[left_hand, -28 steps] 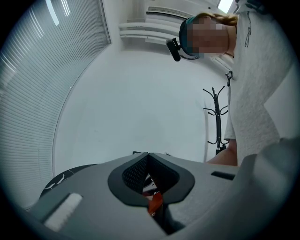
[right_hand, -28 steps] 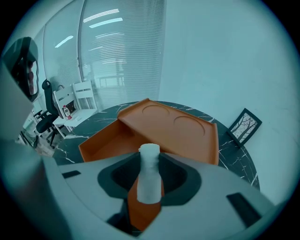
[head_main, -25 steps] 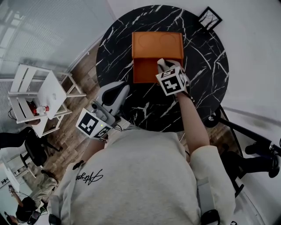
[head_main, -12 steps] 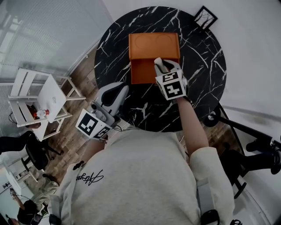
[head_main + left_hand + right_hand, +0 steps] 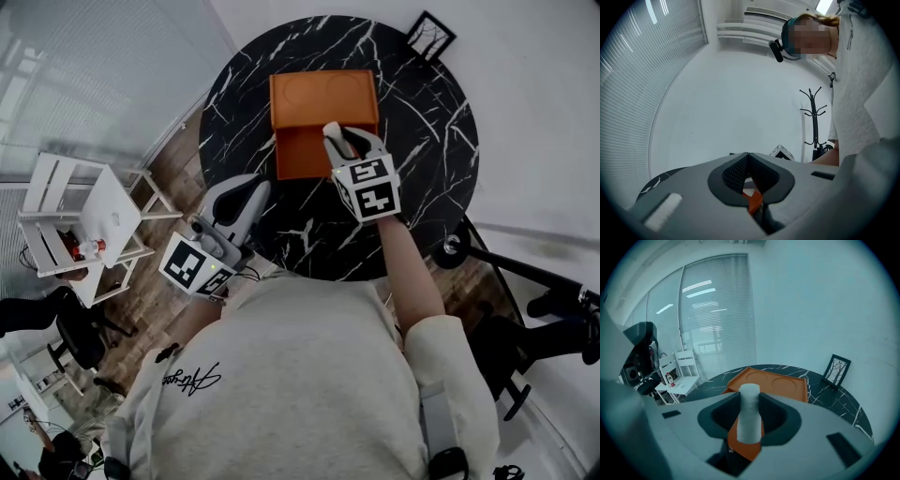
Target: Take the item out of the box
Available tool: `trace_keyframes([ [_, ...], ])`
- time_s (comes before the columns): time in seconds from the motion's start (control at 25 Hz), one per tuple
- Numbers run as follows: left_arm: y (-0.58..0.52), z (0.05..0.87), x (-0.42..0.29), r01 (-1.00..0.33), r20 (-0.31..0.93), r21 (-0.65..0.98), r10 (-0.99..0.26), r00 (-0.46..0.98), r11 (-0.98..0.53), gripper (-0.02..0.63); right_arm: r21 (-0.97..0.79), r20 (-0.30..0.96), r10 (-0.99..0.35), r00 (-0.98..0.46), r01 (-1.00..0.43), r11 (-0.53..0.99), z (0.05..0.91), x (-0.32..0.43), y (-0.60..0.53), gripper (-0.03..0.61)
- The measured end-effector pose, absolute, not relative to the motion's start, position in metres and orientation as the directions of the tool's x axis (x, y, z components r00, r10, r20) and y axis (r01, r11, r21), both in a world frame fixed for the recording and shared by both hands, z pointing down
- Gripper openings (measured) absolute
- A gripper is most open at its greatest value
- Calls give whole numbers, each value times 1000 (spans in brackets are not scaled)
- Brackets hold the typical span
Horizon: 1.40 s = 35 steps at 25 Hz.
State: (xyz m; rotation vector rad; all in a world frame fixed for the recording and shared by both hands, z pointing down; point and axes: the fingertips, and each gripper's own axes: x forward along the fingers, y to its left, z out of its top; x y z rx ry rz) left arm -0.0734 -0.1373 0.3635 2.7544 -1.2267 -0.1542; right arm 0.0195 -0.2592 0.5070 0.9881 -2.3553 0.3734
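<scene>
Black marbled round worktop (image 5: 431, 141) carried an open orange box (image 5: 305, 155). Right gripper (image 5: 343, 142) jaws were clamped on a white cylindrical item (image 5: 750, 416) over the box's near right part. Left gripper (image 5: 246, 192) jaws were closed together, empty, at the worktop's near edge.

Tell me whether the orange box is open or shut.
Open: the orange box lies spread in two flat halves, the far half showing two round recesses.
</scene>
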Motion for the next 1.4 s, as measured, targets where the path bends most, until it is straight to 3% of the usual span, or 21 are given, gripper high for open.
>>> trace_keyframes([
  [1.4, -147, 356, -53, -672, -54, 129, -681, 730, -730, 2, -83, 287, -704, -649, -750, 657, 425, 40, -233, 127],
])
